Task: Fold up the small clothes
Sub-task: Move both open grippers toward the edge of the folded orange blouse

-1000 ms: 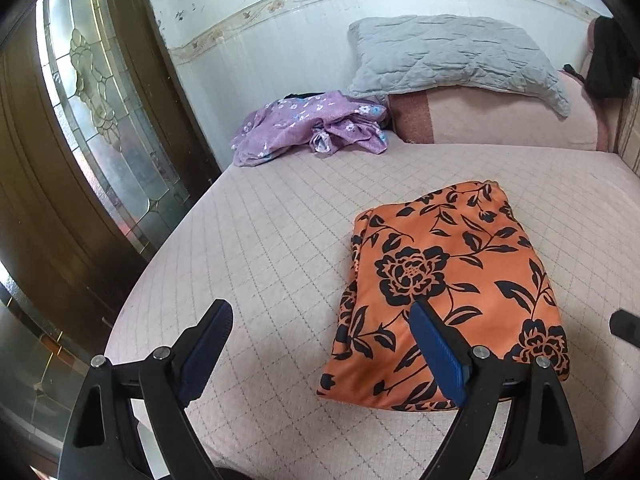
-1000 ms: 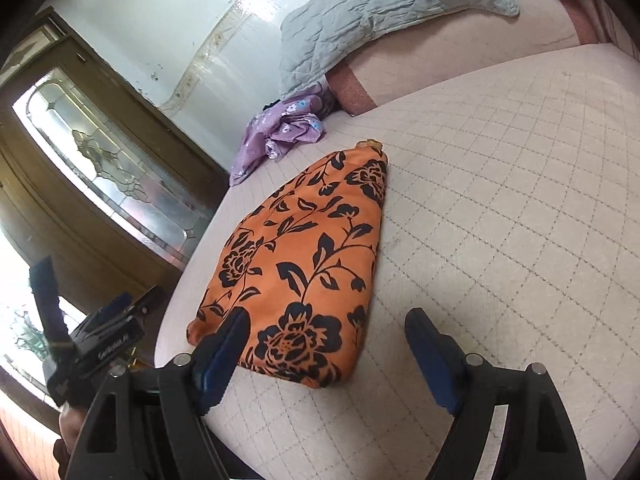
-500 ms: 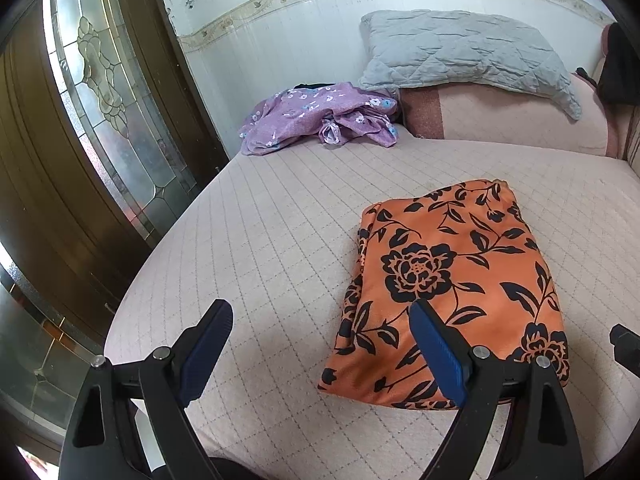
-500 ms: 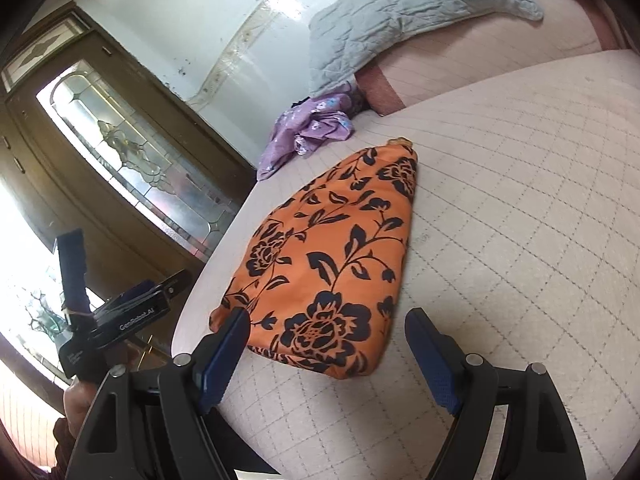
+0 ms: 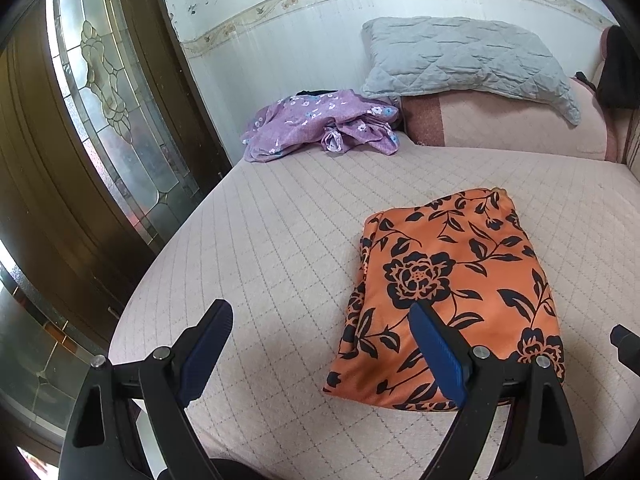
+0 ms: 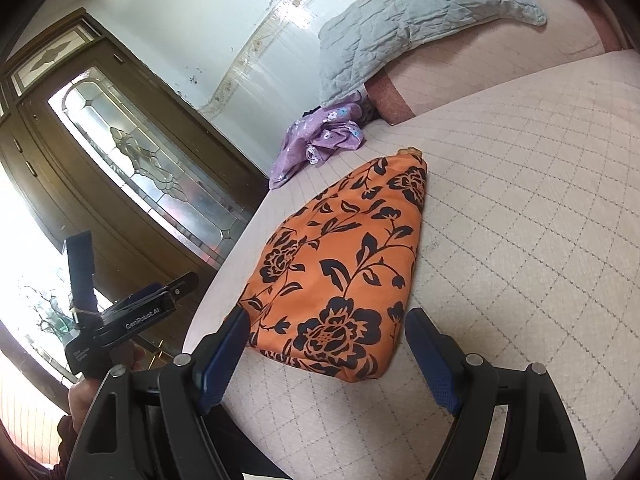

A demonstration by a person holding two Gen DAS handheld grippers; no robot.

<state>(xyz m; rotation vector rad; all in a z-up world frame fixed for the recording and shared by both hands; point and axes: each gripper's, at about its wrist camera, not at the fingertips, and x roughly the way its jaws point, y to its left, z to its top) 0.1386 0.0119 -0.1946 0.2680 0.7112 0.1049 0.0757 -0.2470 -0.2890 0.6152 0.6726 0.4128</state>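
An orange garment with black flowers (image 5: 452,276) lies folded flat on the quilted pink bed (image 5: 280,240). My left gripper (image 5: 320,308) hovers open over the bed's near edge. Its right finger (image 5: 436,352) overlaps the garment's near left corner in the picture, and nothing is between the pads. In the right wrist view the same garment (image 6: 344,256) lies just ahead of my right gripper (image 6: 328,316), which is open and holds nothing. A crumpled purple flowered garment (image 5: 320,128) lies at the far end beside the pillows.
A grey quilted pillow (image 5: 460,60) leans on a pink bolster (image 5: 500,124) at the head of the bed. A dark wooden door with leaded glass (image 5: 100,120) stands left of the bed. A hand (image 6: 96,388) grips the left tool at the lower left of the right wrist view.
The right gripper has turned slightly, so the orange garment now sits more centrally ahead of its fingers. The garment has not moved and both grippers stay open.
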